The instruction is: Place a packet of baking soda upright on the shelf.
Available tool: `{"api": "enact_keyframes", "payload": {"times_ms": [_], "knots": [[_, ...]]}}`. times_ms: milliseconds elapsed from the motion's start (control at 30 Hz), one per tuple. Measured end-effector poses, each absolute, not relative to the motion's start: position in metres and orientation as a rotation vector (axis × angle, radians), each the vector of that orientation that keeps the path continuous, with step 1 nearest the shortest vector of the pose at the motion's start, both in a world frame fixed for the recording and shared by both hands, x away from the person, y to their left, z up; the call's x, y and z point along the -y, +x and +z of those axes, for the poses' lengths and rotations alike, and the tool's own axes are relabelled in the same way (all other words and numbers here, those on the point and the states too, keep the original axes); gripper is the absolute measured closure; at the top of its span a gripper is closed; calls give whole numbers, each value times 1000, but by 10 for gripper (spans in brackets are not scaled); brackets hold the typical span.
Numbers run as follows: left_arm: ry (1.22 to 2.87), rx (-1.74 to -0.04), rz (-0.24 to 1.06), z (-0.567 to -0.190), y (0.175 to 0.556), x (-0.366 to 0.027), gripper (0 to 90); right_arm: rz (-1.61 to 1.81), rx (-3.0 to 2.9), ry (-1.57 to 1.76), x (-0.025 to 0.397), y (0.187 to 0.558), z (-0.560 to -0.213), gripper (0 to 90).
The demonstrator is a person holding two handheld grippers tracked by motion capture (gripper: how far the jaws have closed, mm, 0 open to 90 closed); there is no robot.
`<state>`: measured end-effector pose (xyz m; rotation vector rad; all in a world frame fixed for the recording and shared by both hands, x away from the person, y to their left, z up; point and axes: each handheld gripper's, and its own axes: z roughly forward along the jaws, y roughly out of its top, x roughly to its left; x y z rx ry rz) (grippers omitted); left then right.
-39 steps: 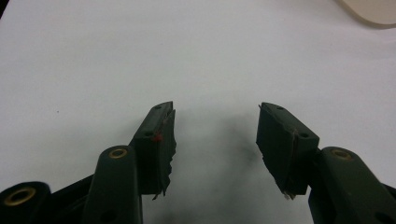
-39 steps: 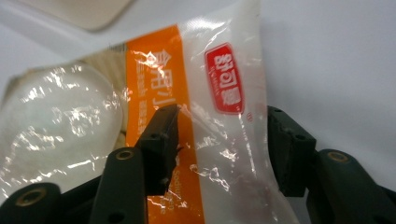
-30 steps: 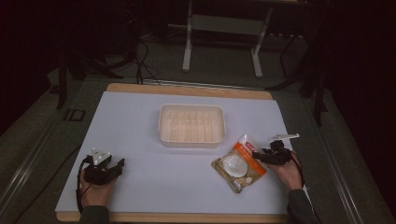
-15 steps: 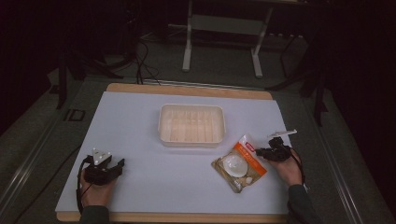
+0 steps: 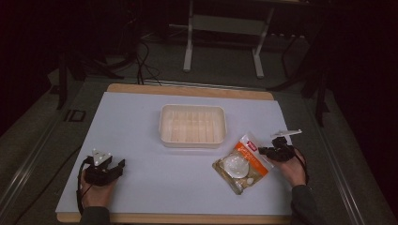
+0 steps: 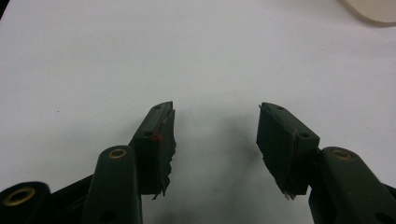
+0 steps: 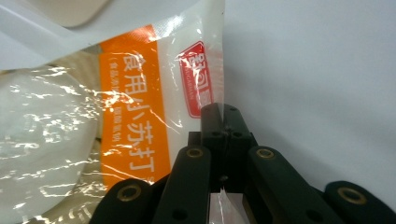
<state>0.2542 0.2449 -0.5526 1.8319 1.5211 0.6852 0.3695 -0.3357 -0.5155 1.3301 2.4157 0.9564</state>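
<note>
A clear plastic packet (image 5: 241,164) with an orange and red label and a white round lump inside lies on the white table right of centre. My right gripper (image 5: 268,151) is shut on the packet's right edge; in the right gripper view the packet (image 7: 140,116) runs up and left from the pinched jaws of that gripper (image 7: 223,122). My left gripper (image 5: 115,168) rests near the front left of the table, held by a hand. In the left gripper view the left gripper (image 6: 215,128) stands open with only bare table between its jaws.
A cream plastic tray (image 5: 192,124) with a ribbed floor sits empty at the middle of the white table (image 5: 141,140). Its corner (image 6: 373,9) peeks into the left gripper view. Metal stand legs and cables lie on the dark floor behind the table.
The right gripper has shifted slightly to the right along the packet's edge and the packet has turned a little with it. The left gripper has stayed still.
</note>
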Motion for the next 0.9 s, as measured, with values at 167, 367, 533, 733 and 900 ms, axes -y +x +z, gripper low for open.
{"api": "enact_keyframes", "payload": {"times_ms": [167,367,533,733,900], "knots": [[1829,-1522,684,-553,254,-245,462,982,-2406,1349,334,365,-498,900],[1831,-1521,684,-552,254,-245,462,1039,-2405,1318,335,358,-478,900],[1829,-1521,683,-553,254,-245,461,1083,-2410,1295,334,351,-462,900],[1826,-1520,683,-552,254,-245,462,1210,-2428,1269,332,344,-444,900],[1826,-1520,683,-552,254,-245,461,1306,-2438,1256,328,340,-435,900]]}}
